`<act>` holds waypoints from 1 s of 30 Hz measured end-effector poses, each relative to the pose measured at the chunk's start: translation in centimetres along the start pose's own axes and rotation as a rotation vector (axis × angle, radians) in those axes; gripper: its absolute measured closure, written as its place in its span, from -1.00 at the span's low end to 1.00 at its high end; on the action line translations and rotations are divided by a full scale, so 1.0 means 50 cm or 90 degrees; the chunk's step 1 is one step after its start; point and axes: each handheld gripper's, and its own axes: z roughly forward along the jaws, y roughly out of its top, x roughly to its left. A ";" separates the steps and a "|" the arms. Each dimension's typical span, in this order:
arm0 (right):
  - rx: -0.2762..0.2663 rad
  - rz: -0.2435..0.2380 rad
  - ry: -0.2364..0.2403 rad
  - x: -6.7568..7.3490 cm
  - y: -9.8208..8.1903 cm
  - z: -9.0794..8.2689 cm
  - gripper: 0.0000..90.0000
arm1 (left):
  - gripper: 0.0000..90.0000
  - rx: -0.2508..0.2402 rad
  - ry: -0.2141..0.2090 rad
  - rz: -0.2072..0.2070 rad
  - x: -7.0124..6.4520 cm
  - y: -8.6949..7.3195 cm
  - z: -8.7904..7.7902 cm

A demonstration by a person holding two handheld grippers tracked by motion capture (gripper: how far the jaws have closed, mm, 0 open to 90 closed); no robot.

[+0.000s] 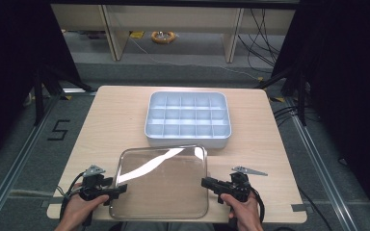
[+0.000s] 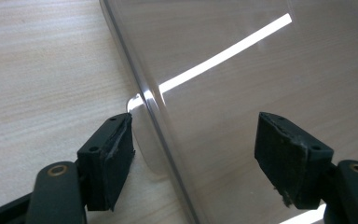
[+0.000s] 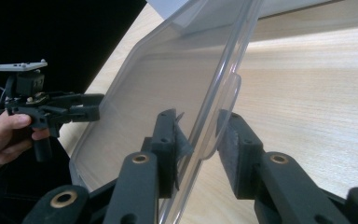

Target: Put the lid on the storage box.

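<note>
Wooden table [image 1: 270,144] is carrying the grey divided tray [image 1: 188,120] at frame centre, still uncovered. Below it, the clear lid [image 1: 164,183] is being pinched by the right gripper [image 3: 196,135]; the left gripper [image 2: 193,149] is gaping around its edge, untouching.

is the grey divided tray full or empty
Empty: in the high view every compartment of the grey divided tray shows only its bare pale floor. The clear lid lies apart from it, nearer the person.
</note>
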 end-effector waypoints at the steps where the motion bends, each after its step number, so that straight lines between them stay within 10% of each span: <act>1: 0.002 -0.001 0.000 0.000 0.000 0.001 0.54 | -0.40 0.003 -0.003 -0.007 0.003 0.002 0.000; 2: 0.006 0.009 0.008 0.004 0.002 -0.001 0.55 | -0.40 -0.020 -0.016 -0.048 0.008 0.005 0.004; 5: -0.009 -0.037 0.013 -0.002 0.007 -0.001 0.57 | -0.40 -0.022 -0.042 -0.067 0.025 0.009 0.005; 15: 0.000 -0.010 0.002 -0.006 0.015 -0.004 0.57 | 0.07 -0.048 -0.077 -0.128 0.040 0.011 0.000; 30: -0.010 -0.051 -0.081 0.020 0.032 -0.035 0.56 | 0.52 -0.191 -0.061 -0.097 -0.013 0.039 -0.085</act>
